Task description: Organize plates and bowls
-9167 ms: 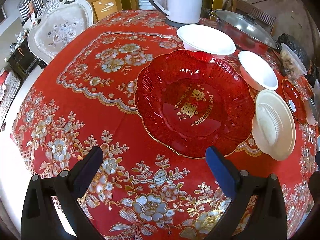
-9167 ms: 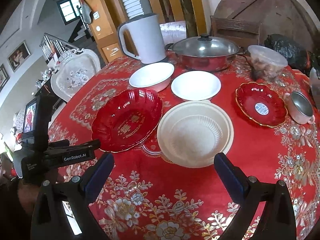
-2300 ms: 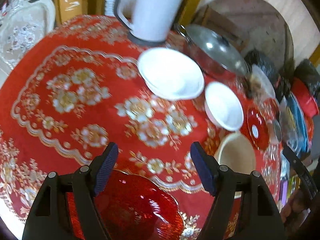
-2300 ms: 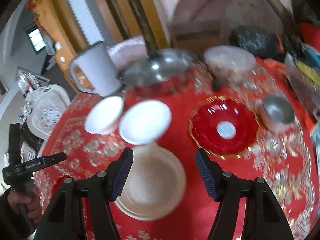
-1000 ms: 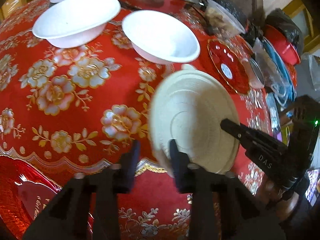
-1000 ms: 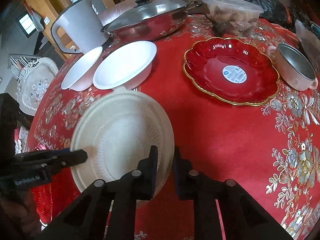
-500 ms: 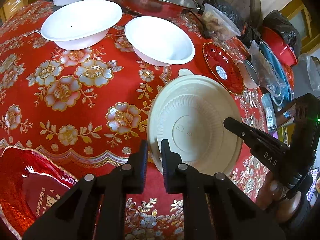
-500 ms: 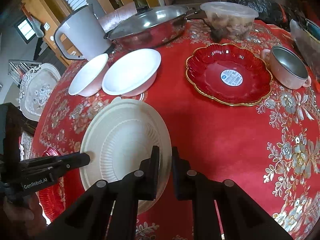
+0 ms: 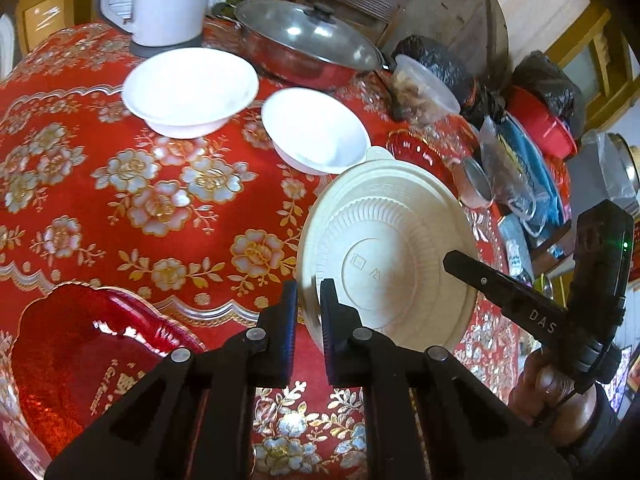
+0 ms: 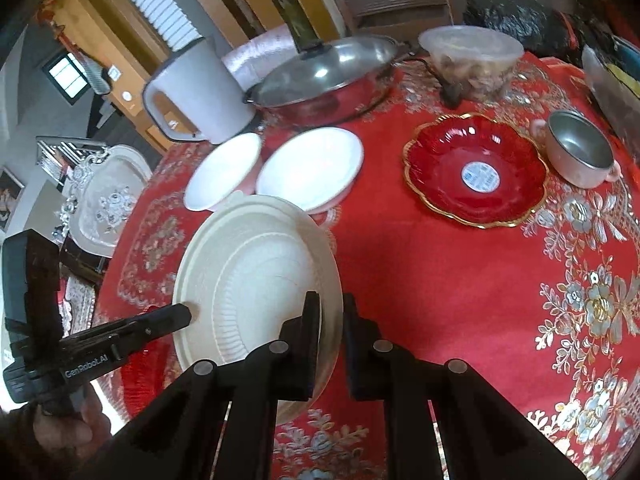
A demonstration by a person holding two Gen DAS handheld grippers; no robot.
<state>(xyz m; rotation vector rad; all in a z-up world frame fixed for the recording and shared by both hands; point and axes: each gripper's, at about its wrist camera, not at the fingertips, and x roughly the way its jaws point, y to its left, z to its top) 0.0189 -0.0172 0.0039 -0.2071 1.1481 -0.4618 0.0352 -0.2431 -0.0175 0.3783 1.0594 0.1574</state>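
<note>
- Between your two grippers, the cream ribbed plate is held tilted, off the red floral tablecloth. The left gripper is clamped on its near rim, and the right gripper is pinched on the opposite rim.
- Seen from the left wrist, you are looking at the plate's underside; from the right wrist, at its ribbed top. It may be more than one plate nested together; the rim is too blurred to tell.
- Just behind it, the nearer white bowl and the farther white bowl sit side by side, not yet stacked.
- Off to your left, the large red plate lies flat at the table's near edge, well apart from the small red plate, which sits beside the metal cup.
- Judged from this layout, you are early in the task: nothing is grouped yet, and only the cream plate is in hand.
- What is left, likely: set this plate down on a stack, nest the two white bowls, and bring the two red plates together.
- Beyond those, the white kettle and lidded steel pan stand at the back, out of your way.
</note>
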